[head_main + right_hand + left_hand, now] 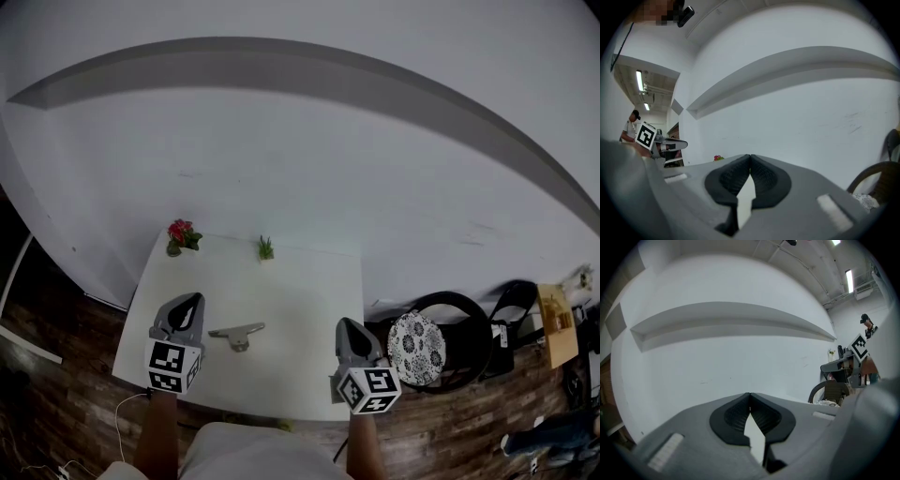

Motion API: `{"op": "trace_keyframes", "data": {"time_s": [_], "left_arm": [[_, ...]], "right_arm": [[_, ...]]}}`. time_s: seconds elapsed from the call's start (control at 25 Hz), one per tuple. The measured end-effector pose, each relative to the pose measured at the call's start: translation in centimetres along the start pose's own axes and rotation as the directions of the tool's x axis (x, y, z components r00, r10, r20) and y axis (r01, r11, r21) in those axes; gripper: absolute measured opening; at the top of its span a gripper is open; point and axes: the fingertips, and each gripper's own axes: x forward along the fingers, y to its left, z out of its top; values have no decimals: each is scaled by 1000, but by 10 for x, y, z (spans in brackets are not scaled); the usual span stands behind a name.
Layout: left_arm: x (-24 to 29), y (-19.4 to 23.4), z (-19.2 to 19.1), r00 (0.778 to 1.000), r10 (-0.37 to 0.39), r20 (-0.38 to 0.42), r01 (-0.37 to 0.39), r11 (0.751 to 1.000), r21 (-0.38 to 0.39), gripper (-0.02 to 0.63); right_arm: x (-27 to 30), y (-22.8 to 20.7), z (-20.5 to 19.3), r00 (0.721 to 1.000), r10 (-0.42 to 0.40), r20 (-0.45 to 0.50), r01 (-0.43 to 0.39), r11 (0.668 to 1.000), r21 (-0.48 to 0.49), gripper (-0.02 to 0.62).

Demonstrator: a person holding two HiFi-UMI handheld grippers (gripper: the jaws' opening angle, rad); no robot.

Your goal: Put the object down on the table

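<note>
Nearest: the left tool (191, 302) and right tool (345, 324) are held over the near edge of the surface (300, 291), both aimed away toward the wall (309, 159).
- In the left gripper view, the left tool (750, 394) is seen with jaws pressed together at the tips and nothing between them.
- In the right gripper view, the right tool (750, 156) is seen the same way, closed and empty.

Next out: the metal piece (237, 334) is lying flat on the surface between the two tools, touched by neither.
- It is just to the right of the left tool and well apart from the right tool, so the left hand is nearer.
- Its long axis runs roughly side to side, crosswise to where both tools point.
- The put-down is judged done, with nothing left to release.

Far edge: a red flower (182, 232) sits at the left corner, with a small green plant (266, 247) beside it. A chair (416, 347) with a patterned cushion is off the right side.

View differences:
- The metal piece is shown only in the head view; both gripper views look over it at the wall.
- The right tool's marker cube (859, 347) and the chair (829, 391) are caught in the left gripper view.
- The left tool's marker cube (645, 136) and the red flower (718, 158) are caught in the right gripper view.
</note>
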Motion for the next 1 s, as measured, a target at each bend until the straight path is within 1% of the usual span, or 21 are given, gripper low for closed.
{"op": "trace_keyframes", "data": {"time_s": [0.68, 1.0], "left_arm": [[-11, 5, 14, 999, 30, 38, -30, 1000, 4, 9], [-11, 2, 15, 999, 28, 36, -28, 999, 15, 9]], "right_arm": [[-1, -2, 13, 999, -6, 35, 7, 1000, -10, 3], [-3, -2, 14, 1000, -13, 25, 14, 999, -36, 3]]}}
